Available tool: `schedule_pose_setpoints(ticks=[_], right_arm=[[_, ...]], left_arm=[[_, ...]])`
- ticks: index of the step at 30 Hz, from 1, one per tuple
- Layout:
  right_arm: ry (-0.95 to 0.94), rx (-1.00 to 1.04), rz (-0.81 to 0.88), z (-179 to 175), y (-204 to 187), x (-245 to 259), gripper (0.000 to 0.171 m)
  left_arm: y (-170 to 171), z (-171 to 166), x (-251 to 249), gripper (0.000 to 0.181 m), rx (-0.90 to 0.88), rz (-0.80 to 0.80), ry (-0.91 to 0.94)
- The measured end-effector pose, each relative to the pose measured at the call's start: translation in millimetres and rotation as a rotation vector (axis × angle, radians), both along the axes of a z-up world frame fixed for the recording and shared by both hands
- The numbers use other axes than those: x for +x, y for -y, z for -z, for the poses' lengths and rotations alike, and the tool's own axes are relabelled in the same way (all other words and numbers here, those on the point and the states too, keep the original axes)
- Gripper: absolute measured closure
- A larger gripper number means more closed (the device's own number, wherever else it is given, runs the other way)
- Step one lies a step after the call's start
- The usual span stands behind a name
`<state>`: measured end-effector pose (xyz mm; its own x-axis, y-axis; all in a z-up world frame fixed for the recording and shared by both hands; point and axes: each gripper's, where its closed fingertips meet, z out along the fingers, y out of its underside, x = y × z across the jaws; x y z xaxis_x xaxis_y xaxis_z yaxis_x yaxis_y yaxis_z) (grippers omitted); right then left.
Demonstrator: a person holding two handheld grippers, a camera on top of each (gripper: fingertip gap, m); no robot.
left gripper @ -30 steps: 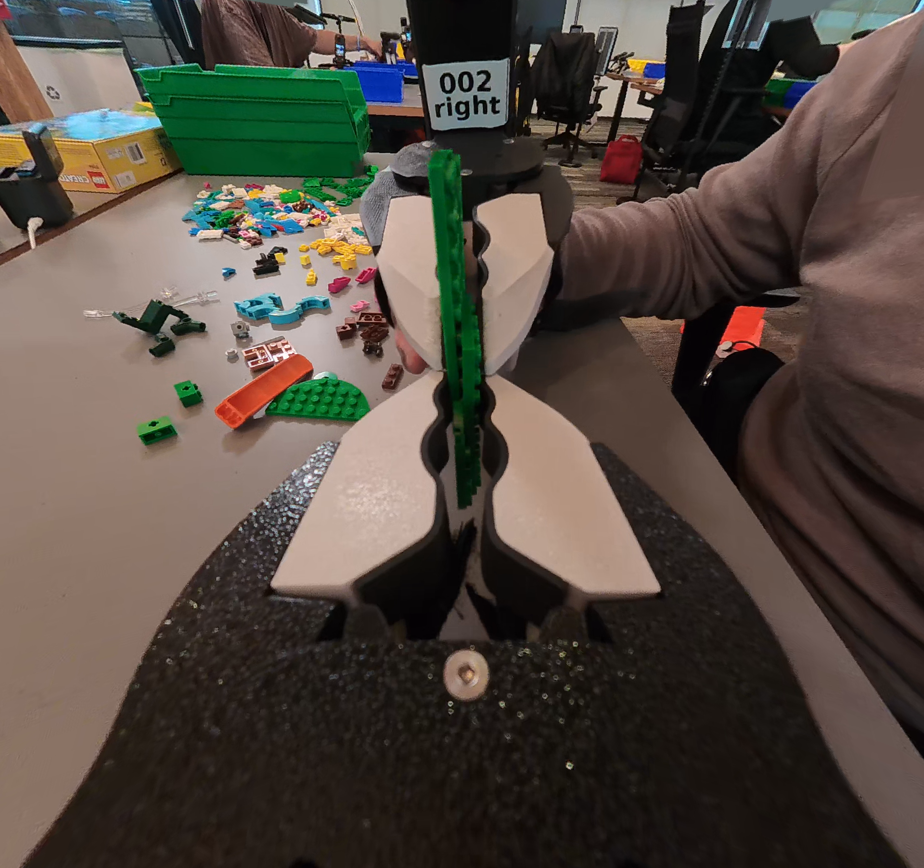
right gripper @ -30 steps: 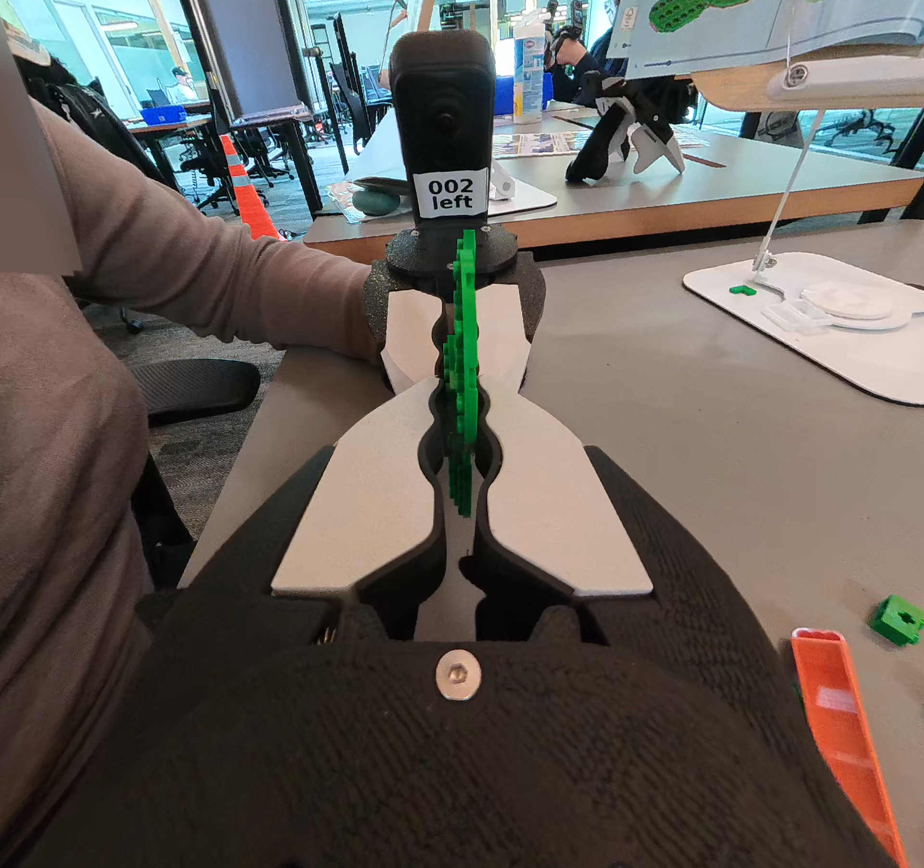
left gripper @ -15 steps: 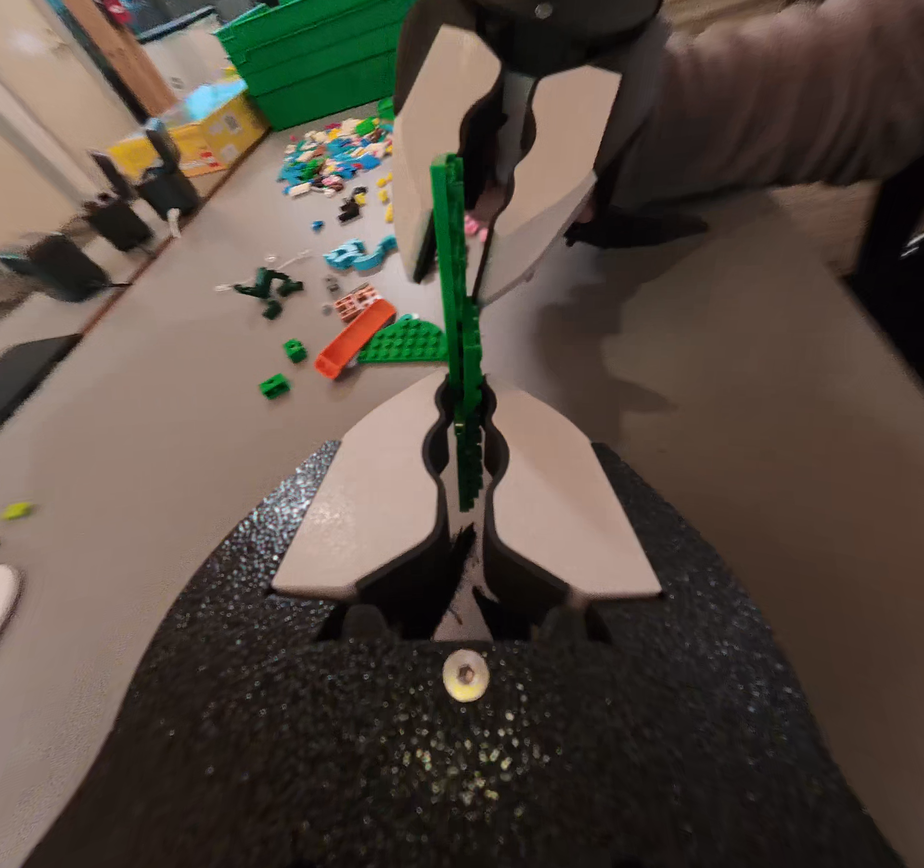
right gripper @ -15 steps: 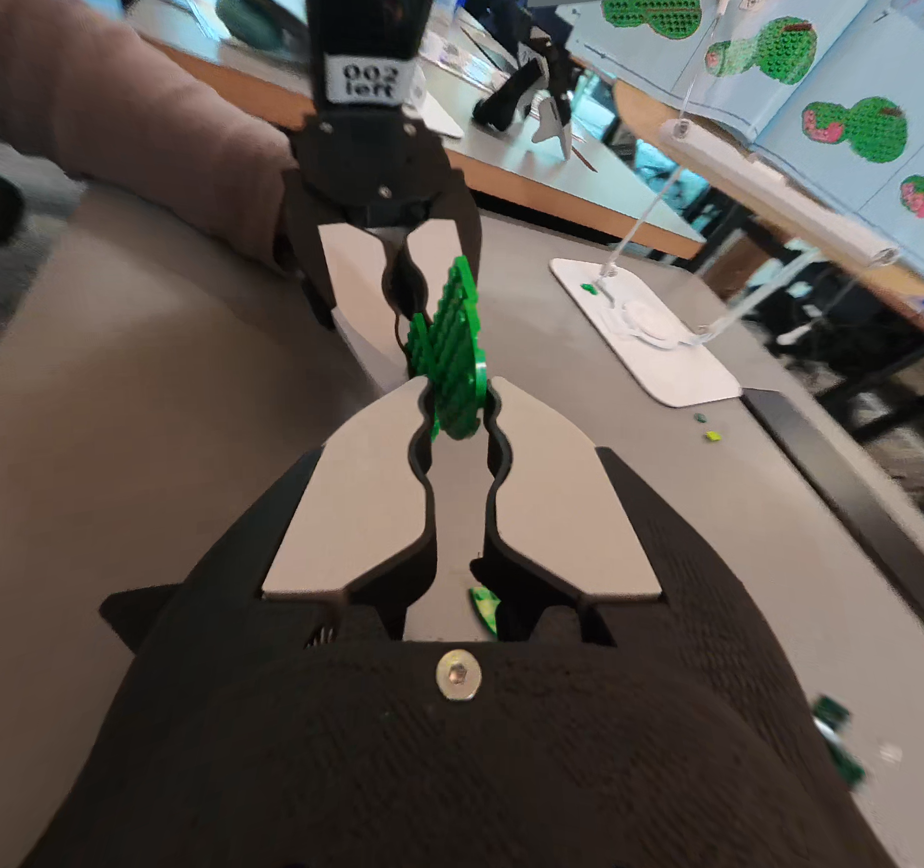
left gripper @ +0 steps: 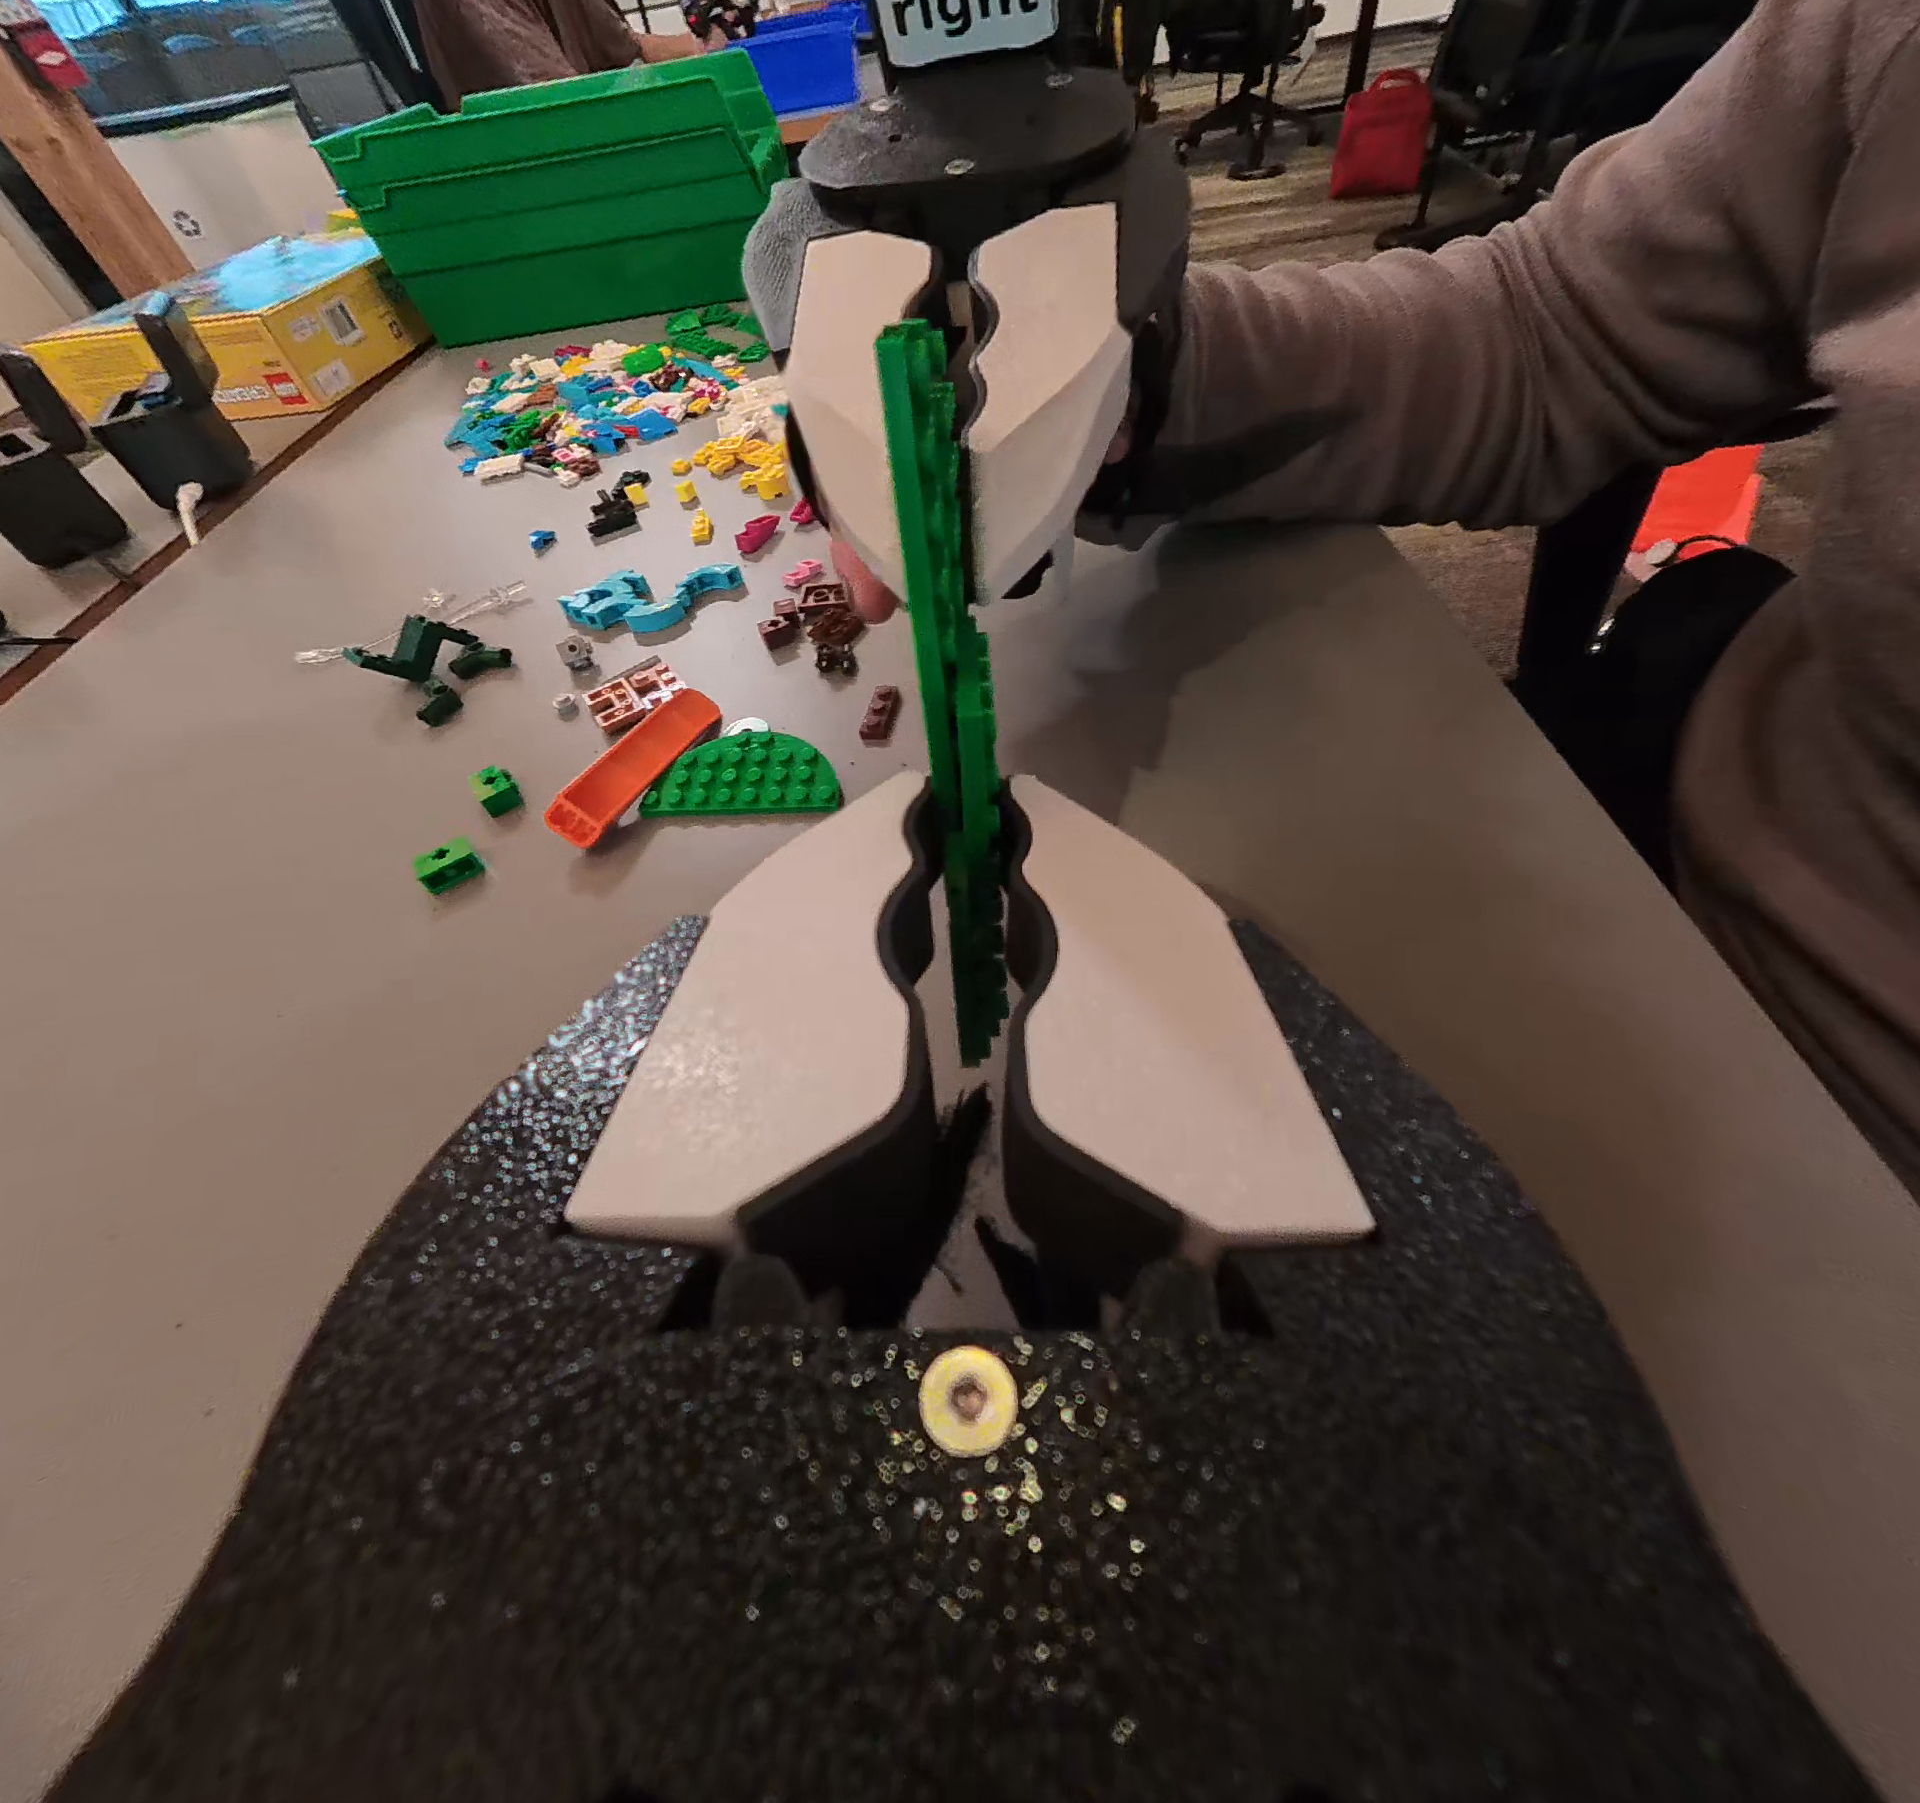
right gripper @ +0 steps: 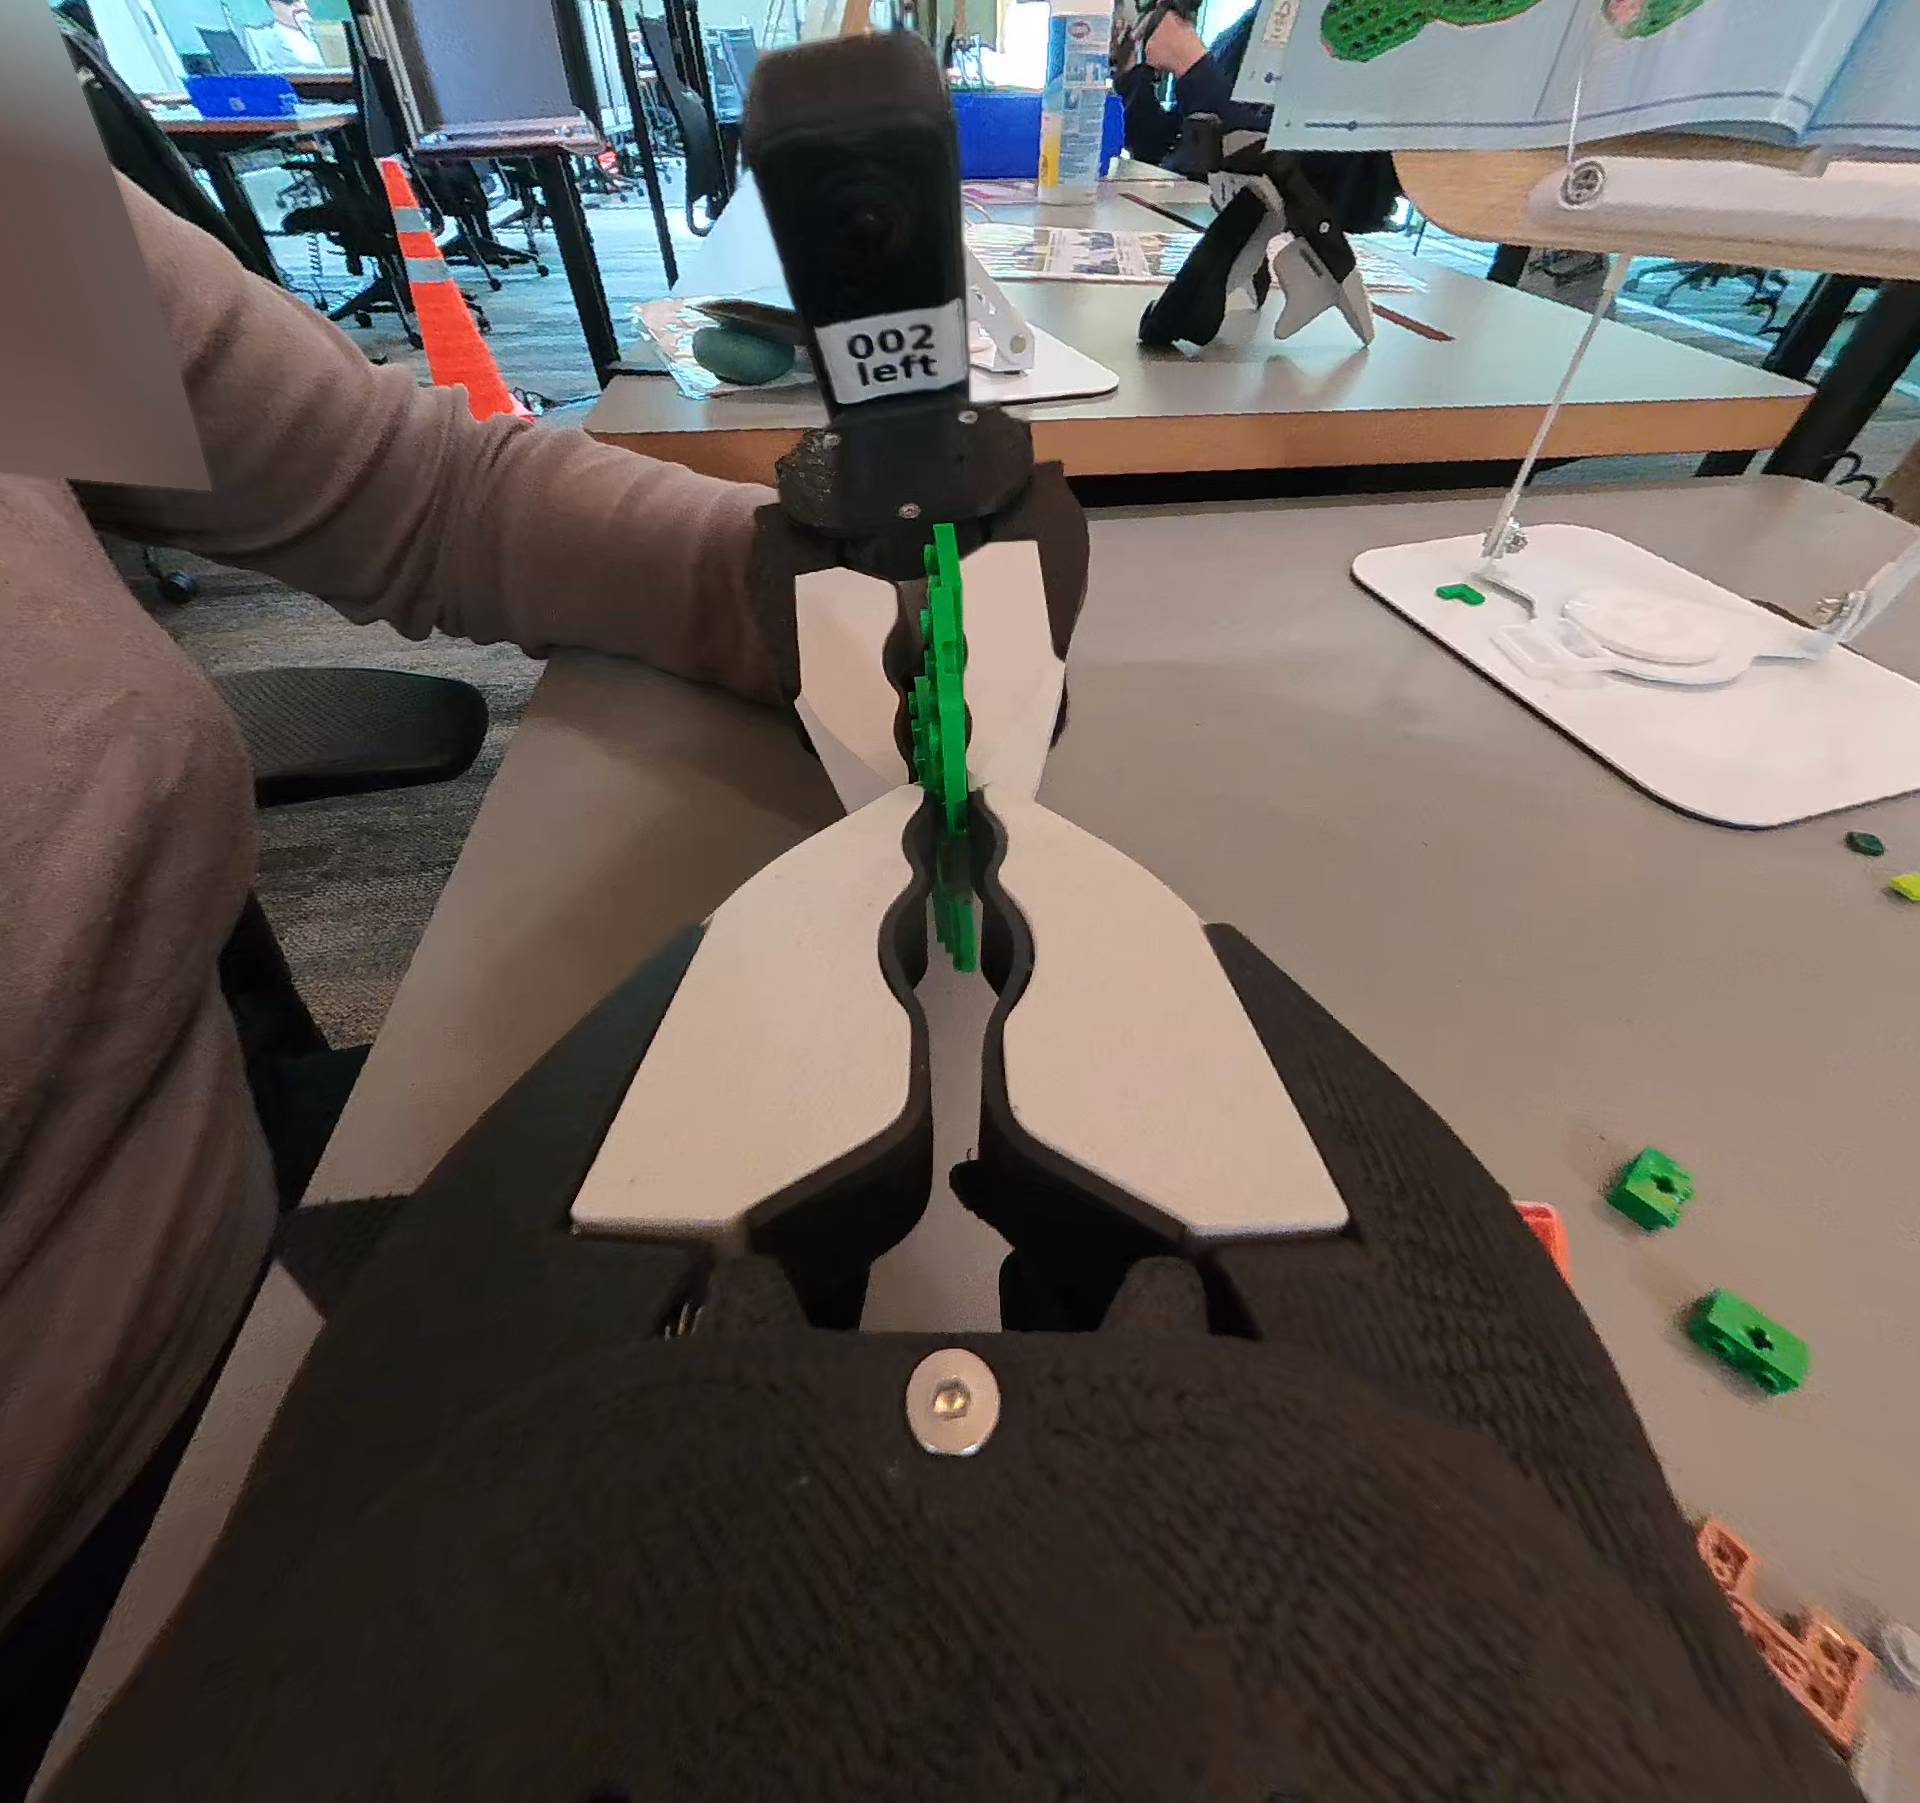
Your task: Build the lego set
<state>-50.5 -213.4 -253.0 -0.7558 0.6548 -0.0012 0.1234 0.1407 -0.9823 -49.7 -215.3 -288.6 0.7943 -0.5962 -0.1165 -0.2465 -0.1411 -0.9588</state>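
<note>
A green Lego plate assembly (left gripper: 940, 610) stands edge-on above the grey table, held between both grippers, which face each other. My left gripper (left gripper: 964, 797) is shut on its near end. My right gripper (left gripper: 935, 590) is shut on the far end. In the right wrist view my right gripper (right gripper: 948, 803) clamps the green plate assembly (right gripper: 945, 704), and the left gripper (right gripper: 940, 766) grips it from the opposite side. The plate's studded face is hidden from both views.
A green half-round plate (left gripper: 743, 777), an orange piece (left gripper: 634, 766), small green bricks (left gripper: 449, 865) and a pile of loose bricks (left gripper: 623, 403) lie to the left. Green bins (left gripper: 561, 195) and a yellow box (left gripper: 239, 330) stand behind. The white instruction stand (right gripper: 1662, 693) is at the right. Both grippers' tips are close together, under 4 cm apart. The orange piece (left gripper: 634, 766) is about equally far from each gripper, around 15 cm.
Half a second ago both grippers were tilted and the plate showed part of its face. Now they are level again, the plate edge-on between them, still held at both ends.
</note>
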Motion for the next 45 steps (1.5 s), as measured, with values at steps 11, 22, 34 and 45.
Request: schedule_pose_setpoints(ticks=[11,22,34,45], right_arm=[[0.029,-0.019,-0.135,1.4,9.7,16.5,0.168],[-0.021,-0.031,-0.097,-3.0,8.3,12.4,0.158],[-0.340,0.390,0.005,-0.8,8.9,12.0,0.154],[-0.565,0.887,0.106,23.1,0.0,-1.6,0.161]], left_arm=[[8.3,3.5,18.2,0.172,-0.019,0.110,0.018],[3.3,1.9,11.8,0.173,0.004,0.056,0.019],[-10.8,17.2,-19.0,0.173,0.152,-0.161,-0.528],[-16.1,15.7,-36.9,0.173,0.308,-0.277,-0.938]])
